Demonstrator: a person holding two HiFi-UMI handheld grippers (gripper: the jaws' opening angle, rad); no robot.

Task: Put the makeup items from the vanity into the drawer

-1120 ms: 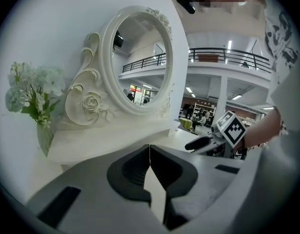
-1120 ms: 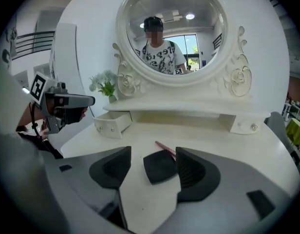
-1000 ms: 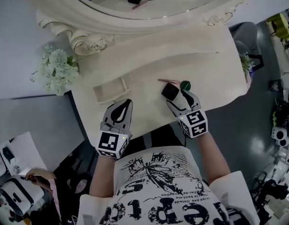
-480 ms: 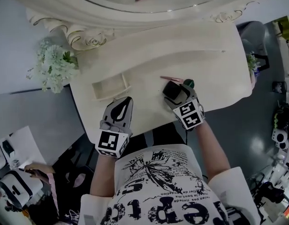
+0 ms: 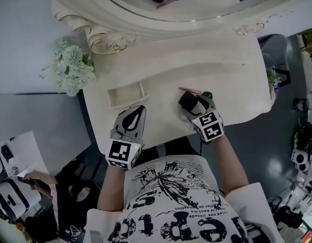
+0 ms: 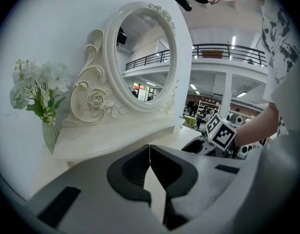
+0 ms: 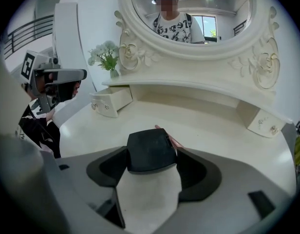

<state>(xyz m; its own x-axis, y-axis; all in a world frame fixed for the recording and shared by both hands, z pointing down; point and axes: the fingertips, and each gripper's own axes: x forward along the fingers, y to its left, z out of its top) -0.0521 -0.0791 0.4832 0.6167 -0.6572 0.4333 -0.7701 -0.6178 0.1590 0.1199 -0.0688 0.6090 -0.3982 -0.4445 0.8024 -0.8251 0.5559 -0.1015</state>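
White flowers [image 5: 70, 67] in glass vase [image 6: 50, 134]

On the cream vanity surface [image 5: 232, 85], a black square compact case [image 5: 187, 101] lies right of the small open cream drawer [image 5: 126, 94], a thin pink pencil [image 5: 190, 90] just behind it, and a white flower bunch [image 5: 70, 67] stands far left.

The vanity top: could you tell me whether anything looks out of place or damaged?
Nothing spilled or damaged. The small left drawer stands pulled out, and a pink stick lies loose by the black compact.

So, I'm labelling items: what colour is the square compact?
Black; the compact shows best in the right gripper view.
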